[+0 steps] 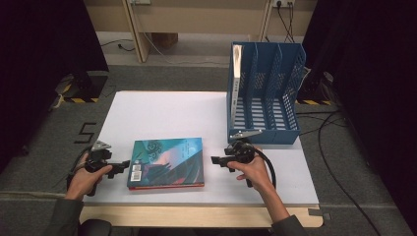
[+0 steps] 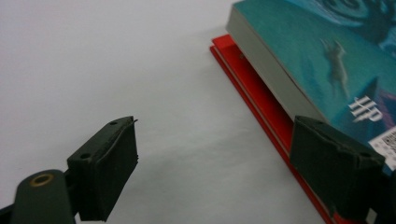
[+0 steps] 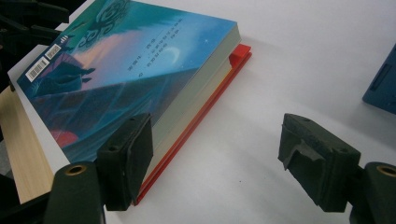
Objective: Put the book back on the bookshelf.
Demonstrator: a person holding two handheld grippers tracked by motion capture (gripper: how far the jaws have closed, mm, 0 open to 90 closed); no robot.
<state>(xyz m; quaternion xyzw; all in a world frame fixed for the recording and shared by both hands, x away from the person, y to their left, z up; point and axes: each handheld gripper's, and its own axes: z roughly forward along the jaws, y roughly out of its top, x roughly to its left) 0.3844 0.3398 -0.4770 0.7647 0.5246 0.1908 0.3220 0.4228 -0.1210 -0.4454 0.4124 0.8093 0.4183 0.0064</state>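
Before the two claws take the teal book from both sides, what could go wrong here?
1. The teal paperback book lies on a thin red book. A claw could catch one only, so that the other slips out.
2. The left claw has one jaw over the book's corner, the other on the bare white table; closing there may only push the stack.
3. The blue plastic file rack stands close behind the right claw; a lifted book might strike it.

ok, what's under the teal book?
A thin red book lies flat under the teal book, on the white table. Just its edge and one corner stick out; its cover is hidden.
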